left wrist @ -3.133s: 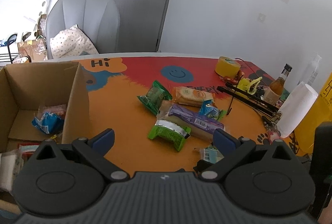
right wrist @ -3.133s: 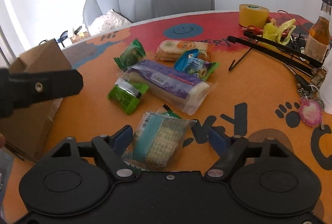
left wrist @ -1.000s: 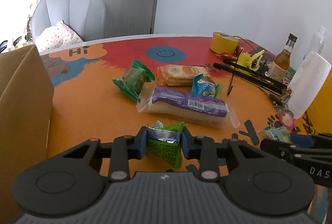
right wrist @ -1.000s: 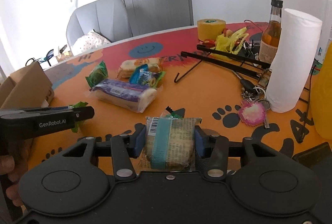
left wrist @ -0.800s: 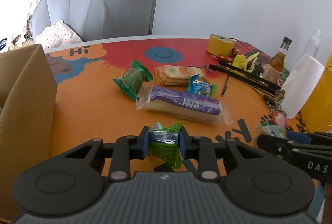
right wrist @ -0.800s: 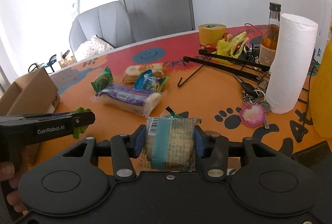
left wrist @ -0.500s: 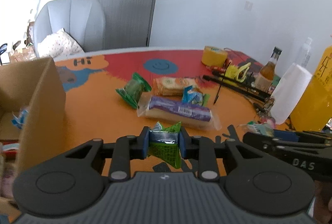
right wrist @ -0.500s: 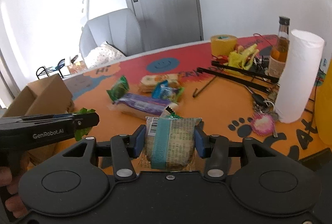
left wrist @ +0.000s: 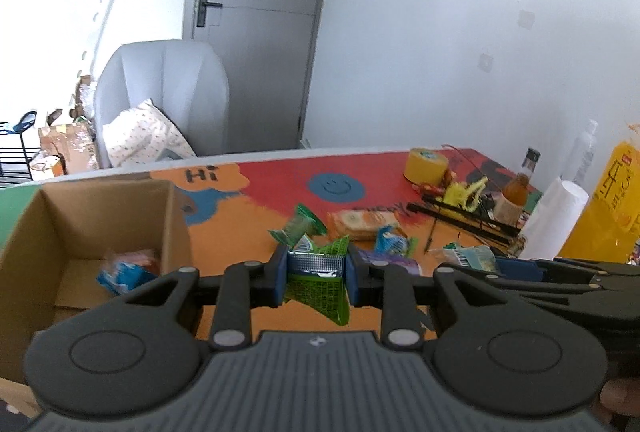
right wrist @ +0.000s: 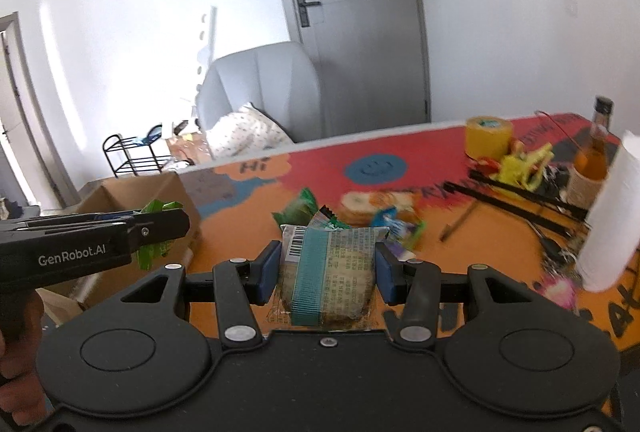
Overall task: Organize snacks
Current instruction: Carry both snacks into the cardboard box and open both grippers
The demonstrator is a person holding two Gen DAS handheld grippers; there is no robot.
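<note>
Both tongs loaded, box contents blurred

My left tongs (left wrist: 316, 278) clamp the green packet (left wrist: 320, 284), right tongs (right wrist: 326, 272) the teal-striped packet (right wrist: 326, 274), above the orange desk (left wrist: 240, 232); cardboard box (left wrist: 80, 216) left, grey door behind.

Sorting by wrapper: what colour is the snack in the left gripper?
Green with a silver band, clearest in the left wrist view.

Two wrist views over shared table (left wrist: 248, 224)
</note>
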